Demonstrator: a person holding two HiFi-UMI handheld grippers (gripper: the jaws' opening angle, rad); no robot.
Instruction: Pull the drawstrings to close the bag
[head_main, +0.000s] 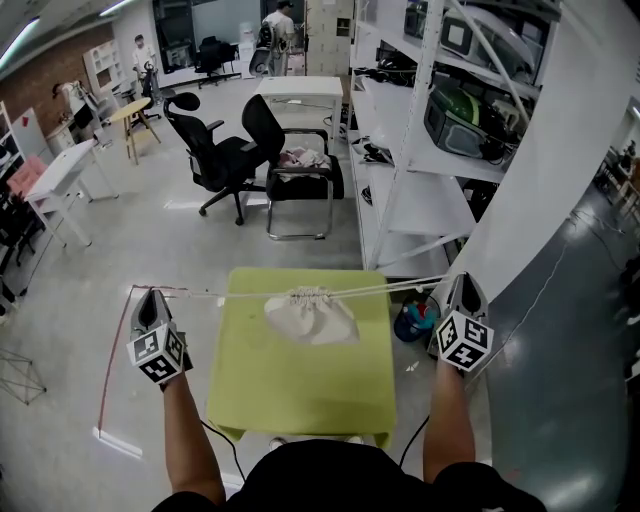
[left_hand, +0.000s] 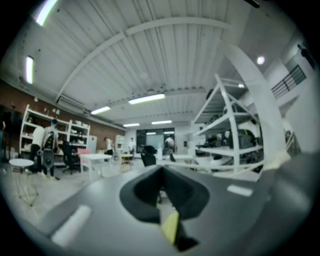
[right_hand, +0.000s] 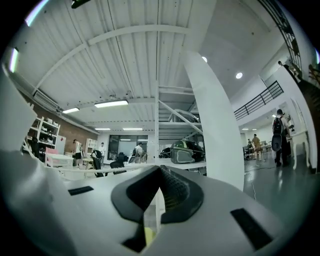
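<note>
Soft crumpled off-white cloth bag (head_main: 312, 320), thin white cord drawstrings (head_main: 235, 295), smooth matt lime-green table (head_main: 300, 385)

- Head view: bright, even overhead light. Only a soft shadow lies under the table (head_main: 300, 385) between the left gripper (head_main: 150, 293) and the right gripper (head_main: 463, 281).
- Heavy fisheye: the shelving (head_main: 420, 170) beyond the right gripper bows, and the corners go dark.
- Left gripper view: dimmer and soft all over. The strip lights (left_hand: 146, 98) above the jaws blow out, and the near housing is blurred.
- Right gripper view: brighter and sharper. A ceiling strip (right_hand: 112, 104) up-left of the jaws glares, and there is a round black vignette.
</note>
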